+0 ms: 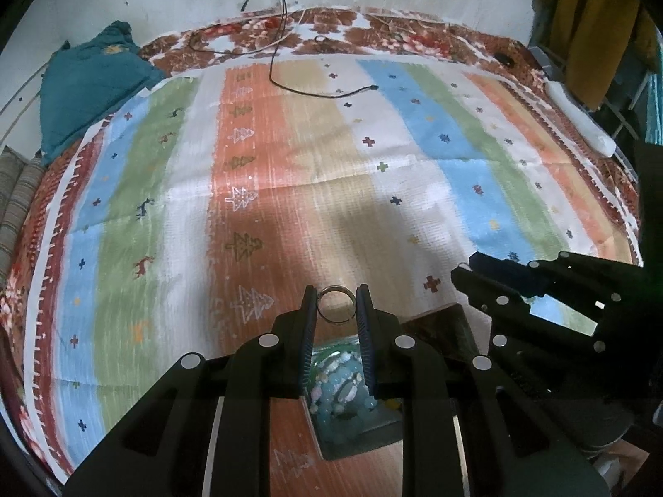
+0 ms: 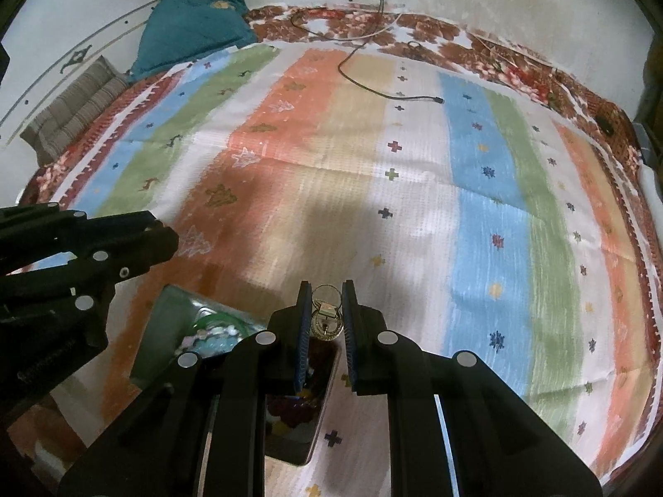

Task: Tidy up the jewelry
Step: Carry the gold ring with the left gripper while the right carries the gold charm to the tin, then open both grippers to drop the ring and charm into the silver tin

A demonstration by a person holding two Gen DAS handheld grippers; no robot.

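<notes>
My left gripper is shut on a plain silver ring, held above a dark tray of pale blue and green bead jewelry. My right gripper is shut on a gold ring with a square stone, held above a second dark box with dark red and yellow pieces inside. The bead tray also shows in the right wrist view, below the left gripper's body. The right gripper's body shows at the right of the left wrist view.
A striped, patterned cloth covers the bed. A black cable lies at the far middle. A teal cloth and a striped cushion sit at the far left. A white object lies at the right edge.
</notes>
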